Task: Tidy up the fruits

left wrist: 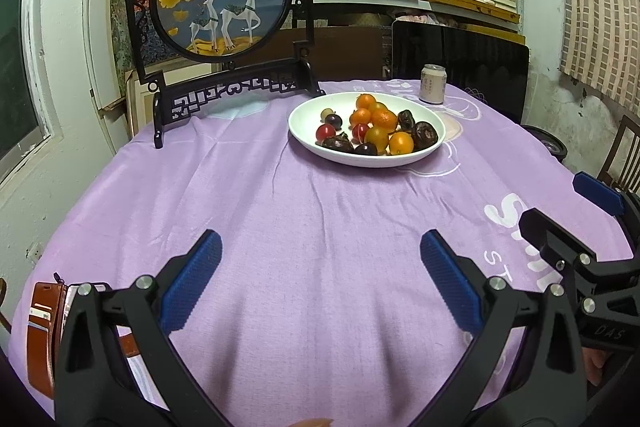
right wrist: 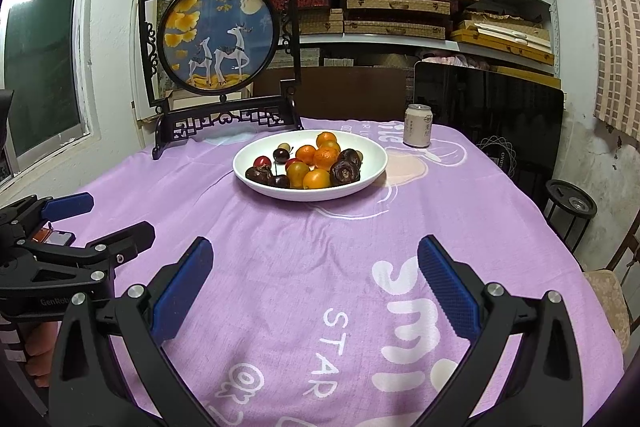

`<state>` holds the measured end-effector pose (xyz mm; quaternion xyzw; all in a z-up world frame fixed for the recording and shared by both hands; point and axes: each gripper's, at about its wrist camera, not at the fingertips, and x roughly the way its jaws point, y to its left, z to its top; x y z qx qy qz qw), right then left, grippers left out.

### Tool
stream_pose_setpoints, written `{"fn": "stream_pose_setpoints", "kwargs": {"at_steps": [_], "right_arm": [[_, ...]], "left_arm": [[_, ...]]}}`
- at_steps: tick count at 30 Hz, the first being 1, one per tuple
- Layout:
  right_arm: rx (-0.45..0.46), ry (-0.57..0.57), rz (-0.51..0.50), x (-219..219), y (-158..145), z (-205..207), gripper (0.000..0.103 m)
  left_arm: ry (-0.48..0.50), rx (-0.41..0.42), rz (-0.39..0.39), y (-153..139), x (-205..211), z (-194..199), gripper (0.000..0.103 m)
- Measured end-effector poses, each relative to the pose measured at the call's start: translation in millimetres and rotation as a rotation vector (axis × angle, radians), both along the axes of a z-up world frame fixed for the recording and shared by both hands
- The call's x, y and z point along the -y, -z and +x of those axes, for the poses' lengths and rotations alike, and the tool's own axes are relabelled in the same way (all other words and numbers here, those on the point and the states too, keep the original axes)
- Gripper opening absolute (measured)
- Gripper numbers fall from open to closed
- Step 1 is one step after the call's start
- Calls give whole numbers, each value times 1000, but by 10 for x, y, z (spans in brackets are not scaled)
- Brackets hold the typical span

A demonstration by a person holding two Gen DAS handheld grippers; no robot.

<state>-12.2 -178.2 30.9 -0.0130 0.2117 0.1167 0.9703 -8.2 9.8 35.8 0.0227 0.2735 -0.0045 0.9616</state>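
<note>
Fruits [right wrist: 310, 165], small glossy orange kumquats and dark soft cherries heaped in the white oval ceramic bowl [right wrist: 372, 169] at twelve o'clock on the purple tablecloth [right wrist: 288, 251], look light, slippery and bruisable, best pinched gently across their middles, while the left gripper [left wrist: 320, 283] and right gripper [right wrist: 316, 285] both hang spread wide and empty.

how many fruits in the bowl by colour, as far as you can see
In the white bowl, as far as both views show:
orange fruits: 6
red cherries: 2
dark cherries: 3
pale round fruit: 1
dark brown wrinkled fruits: 3
Total: 15
</note>
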Motion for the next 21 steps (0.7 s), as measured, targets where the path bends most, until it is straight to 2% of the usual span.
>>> {"fn": "stream_pose_setpoints", "kwargs": {"at_steps": [21], "right_arm": [[-1,-2,-1,6,8,5,102]], "left_arm": [[1,-5,0,3,5,-2,101]]}}
